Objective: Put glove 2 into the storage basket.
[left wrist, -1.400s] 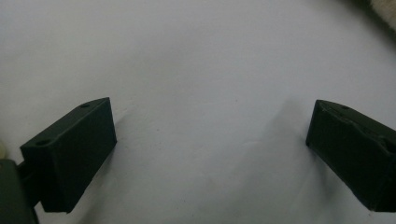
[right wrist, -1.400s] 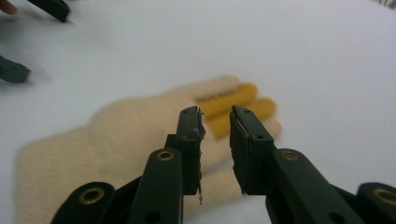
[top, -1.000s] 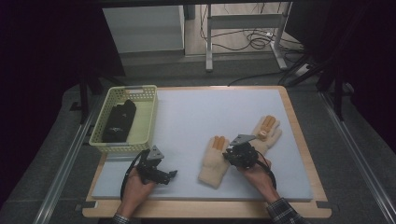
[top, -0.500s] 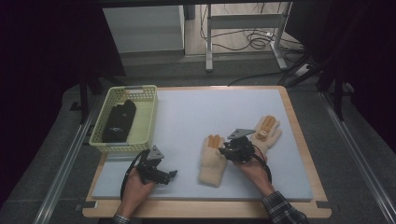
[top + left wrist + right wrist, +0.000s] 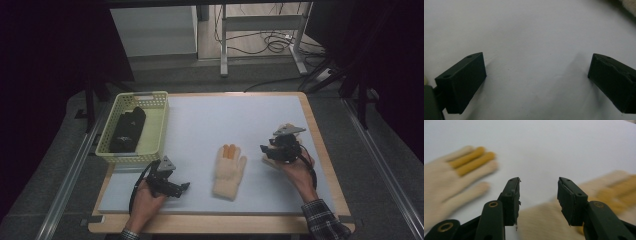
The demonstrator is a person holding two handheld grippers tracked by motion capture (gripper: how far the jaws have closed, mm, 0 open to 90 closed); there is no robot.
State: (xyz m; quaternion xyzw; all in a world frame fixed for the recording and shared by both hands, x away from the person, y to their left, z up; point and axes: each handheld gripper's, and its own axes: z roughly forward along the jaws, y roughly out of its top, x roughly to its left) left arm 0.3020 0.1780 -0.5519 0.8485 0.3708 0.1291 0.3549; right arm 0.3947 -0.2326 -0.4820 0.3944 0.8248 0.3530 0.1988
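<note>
Gloves lie apart on the white worktop (image 5: 200, 120): one cream glove (image 5: 228, 171) with orange fingertips rests flat near the middle of the front half, fingers pointing away from the person, and a second glove (image 5: 272, 161) of the same make lies to its right, mostly covered in the high view by the right gripper (image 5: 267, 149). In the right gripper view the second glove (image 5: 549, 220) sits just under and ahead of the jaws, blurred, while the first glove (image 5: 454, 175) lies off to the left. The right gripper's jaws have just been opening; they stand apart now with nothing pinched between the pads, and the knit shows through the gap below them. The right hand (image 5: 295, 170) holds this gripper above the glove's cuff end.

The left gripper (image 5: 182, 187) rests low over the front left of the worktop, held in the left hand (image 5: 147, 197). In the left gripper view its jaws are spread wide over bare white surface, gripping nothing.

At the left edge stands a pale yellow basket (image 5: 157, 125) with dark items (image 5: 127, 130) inside; what they are cannot be made out.
</note>
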